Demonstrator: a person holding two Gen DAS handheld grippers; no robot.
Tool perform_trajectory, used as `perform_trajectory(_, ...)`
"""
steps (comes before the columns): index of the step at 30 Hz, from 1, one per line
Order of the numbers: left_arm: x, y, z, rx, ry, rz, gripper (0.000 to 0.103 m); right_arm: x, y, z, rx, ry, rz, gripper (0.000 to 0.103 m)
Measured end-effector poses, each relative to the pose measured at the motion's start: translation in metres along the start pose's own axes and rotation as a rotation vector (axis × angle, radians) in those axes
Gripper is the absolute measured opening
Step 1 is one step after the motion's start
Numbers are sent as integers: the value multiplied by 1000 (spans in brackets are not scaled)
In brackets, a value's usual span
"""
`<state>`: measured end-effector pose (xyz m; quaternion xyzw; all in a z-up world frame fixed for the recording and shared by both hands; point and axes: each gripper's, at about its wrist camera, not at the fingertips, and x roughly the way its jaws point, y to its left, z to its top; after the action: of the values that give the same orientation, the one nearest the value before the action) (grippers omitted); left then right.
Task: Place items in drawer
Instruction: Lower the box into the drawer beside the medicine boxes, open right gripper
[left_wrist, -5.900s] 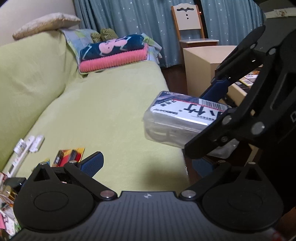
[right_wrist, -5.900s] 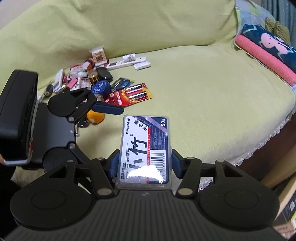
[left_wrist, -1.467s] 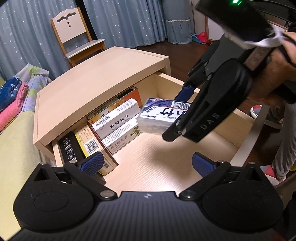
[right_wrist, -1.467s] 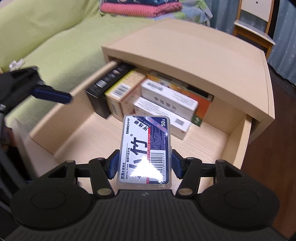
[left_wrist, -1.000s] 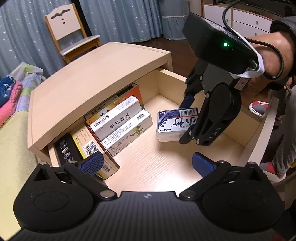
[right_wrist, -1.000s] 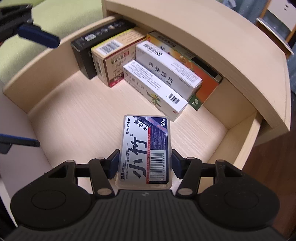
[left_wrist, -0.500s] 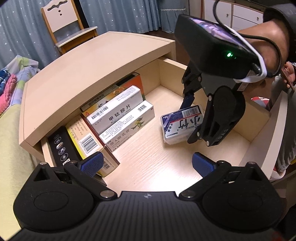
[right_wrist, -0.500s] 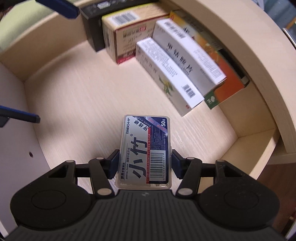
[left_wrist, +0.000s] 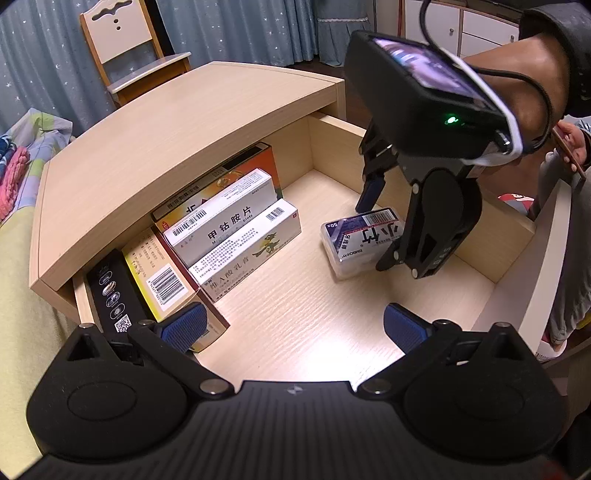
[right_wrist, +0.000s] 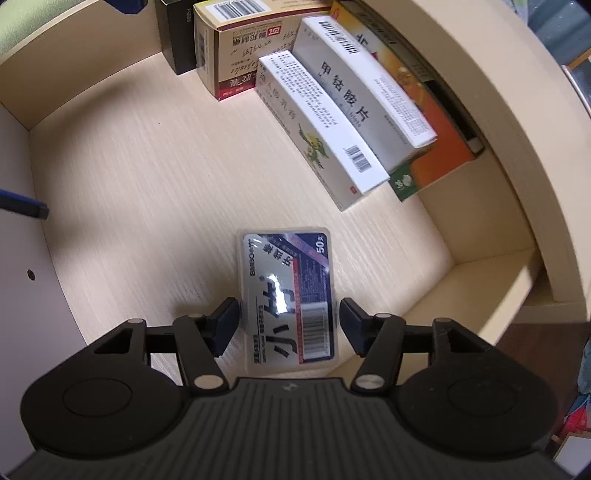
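Wooden chair with cream backrest (left_wrist: 127, 48) before blue star-patterned curtains (left_wrist: 236, 29); white drawer cabinet (left_wrist: 469, 26) right; yellow-green sofa cover (left_wrist: 18, 295) left.

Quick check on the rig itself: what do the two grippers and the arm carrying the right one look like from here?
Both grippers, left gripper and right gripper, are matte black linkages with round pivots and blue finger pads. The right one carries a black box with a green light, white strap and black cable. The person wears a dark sleeve.

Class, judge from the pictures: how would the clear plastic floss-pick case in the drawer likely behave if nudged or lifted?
The floss-pick case looks rigid and glossy, so it may slip. Lying flat on the drawer floor, it should slide, not roll. Probably light.
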<state>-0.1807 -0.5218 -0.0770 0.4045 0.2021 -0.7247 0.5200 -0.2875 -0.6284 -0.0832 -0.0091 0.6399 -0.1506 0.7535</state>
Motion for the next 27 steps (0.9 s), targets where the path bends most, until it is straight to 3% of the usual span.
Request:
perform_trajectory(5,-1,-1,-1,-2,0,-9,102,-8,6,-14,-49,17,-31,54)
perform_trajectory(15,-2,2,-1,-17,-8,-33,102,-14,1,-1,-55,29,-177,54)
perform_trajectory(24,-3,4,-2,-37,-20,-40,102,-21,10,3,-83,-75,-139,55)
perform_trajectory(27,-4,5,-3,-44,-24,-40,102,-19,4,1,-67,-60,-149,48)
